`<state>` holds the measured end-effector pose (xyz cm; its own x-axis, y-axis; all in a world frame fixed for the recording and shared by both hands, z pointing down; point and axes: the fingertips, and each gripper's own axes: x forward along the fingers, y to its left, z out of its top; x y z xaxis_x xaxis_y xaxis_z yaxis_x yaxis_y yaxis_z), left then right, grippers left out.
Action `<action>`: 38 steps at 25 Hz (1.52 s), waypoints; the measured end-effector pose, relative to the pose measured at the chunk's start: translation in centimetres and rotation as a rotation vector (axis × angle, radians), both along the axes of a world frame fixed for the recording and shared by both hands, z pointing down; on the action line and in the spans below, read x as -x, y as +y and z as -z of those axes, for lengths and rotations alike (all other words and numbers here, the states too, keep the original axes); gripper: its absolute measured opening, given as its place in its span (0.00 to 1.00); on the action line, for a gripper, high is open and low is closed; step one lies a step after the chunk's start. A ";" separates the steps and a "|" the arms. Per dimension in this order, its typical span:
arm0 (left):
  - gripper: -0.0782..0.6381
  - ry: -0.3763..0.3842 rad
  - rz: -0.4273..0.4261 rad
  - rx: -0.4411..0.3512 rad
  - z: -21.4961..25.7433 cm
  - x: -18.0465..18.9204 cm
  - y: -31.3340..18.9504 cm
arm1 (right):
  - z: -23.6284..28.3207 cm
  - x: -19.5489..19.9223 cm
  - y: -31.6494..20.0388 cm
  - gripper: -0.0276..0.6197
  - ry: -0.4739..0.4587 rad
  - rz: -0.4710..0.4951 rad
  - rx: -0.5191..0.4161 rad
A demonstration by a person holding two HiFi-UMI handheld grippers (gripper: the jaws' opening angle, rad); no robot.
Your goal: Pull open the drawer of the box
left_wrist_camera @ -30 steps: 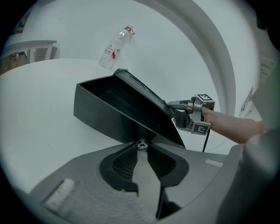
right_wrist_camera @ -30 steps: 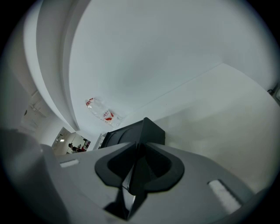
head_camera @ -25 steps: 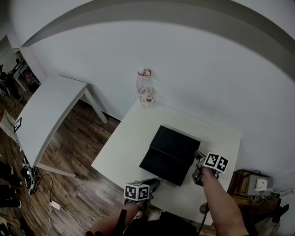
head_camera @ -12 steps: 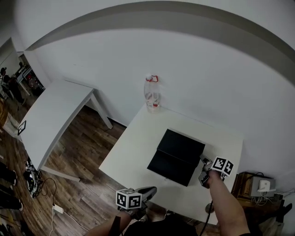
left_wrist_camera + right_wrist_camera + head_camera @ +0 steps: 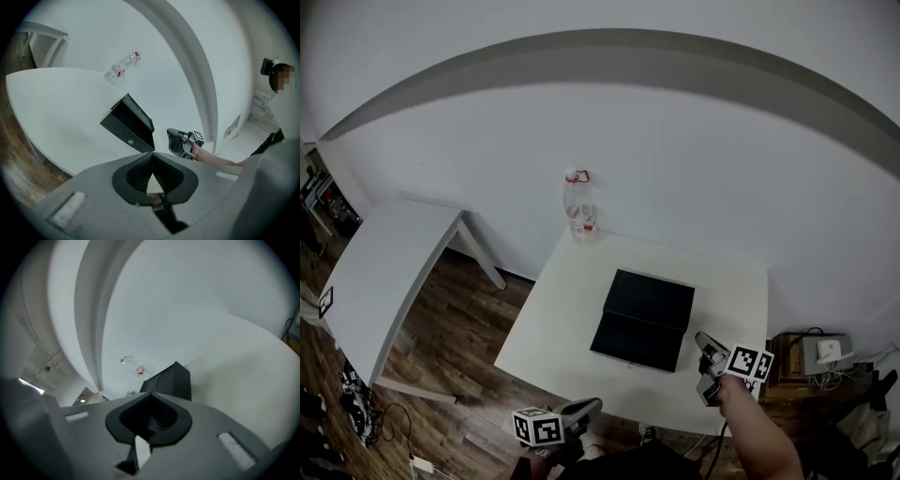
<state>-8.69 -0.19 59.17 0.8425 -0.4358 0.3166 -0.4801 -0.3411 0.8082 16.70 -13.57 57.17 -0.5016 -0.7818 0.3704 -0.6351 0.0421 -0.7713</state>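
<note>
A black box (image 5: 642,319) lies flat in the middle of the white table (image 5: 553,319), with its front face towards the near edge. My left gripper (image 5: 592,405) hovers off the table's near edge, short of the box, shut and empty. To the right of the box's front corner, my right gripper (image 5: 703,349) stands apart from the box, also shut on nothing. The left gripper view shows the box (image 5: 129,124) ahead of the left gripper (image 5: 152,159), and the right gripper (image 5: 182,142) beside the box. In the right gripper view the box (image 5: 171,378) lies beyond the right gripper (image 5: 152,397).
A clear plastic bottle (image 5: 578,206) with a red label stands at the table's far left corner against the white wall. A second white table (image 5: 375,272) stands to the left over the wooden floor. A brown stand with a white device (image 5: 825,354) sits right of the table.
Both grippers have drawn back from the box towards the near edge. The right gripper, which was at the box's front right corner, now stands clear of it. The head view has shifted.
</note>
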 end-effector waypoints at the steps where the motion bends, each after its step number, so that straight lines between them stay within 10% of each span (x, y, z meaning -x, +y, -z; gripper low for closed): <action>1: 0.11 0.012 -0.011 -0.004 0.3 0.2 0.0 | 0.8 0.9 1.1 0.05 -0.019 0.011 -0.021; 15: 0.11 0.128 -0.155 -0.048 3.8 1.5 1.4 | 6.8 12.4 15.3 0.05 -0.244 0.073 -0.130; 38: 0.11 0.239 -0.209 -0.012 4.7 2.8 9.9 | 7.8 20.2 27.1 0.05 -0.279 0.156 -0.131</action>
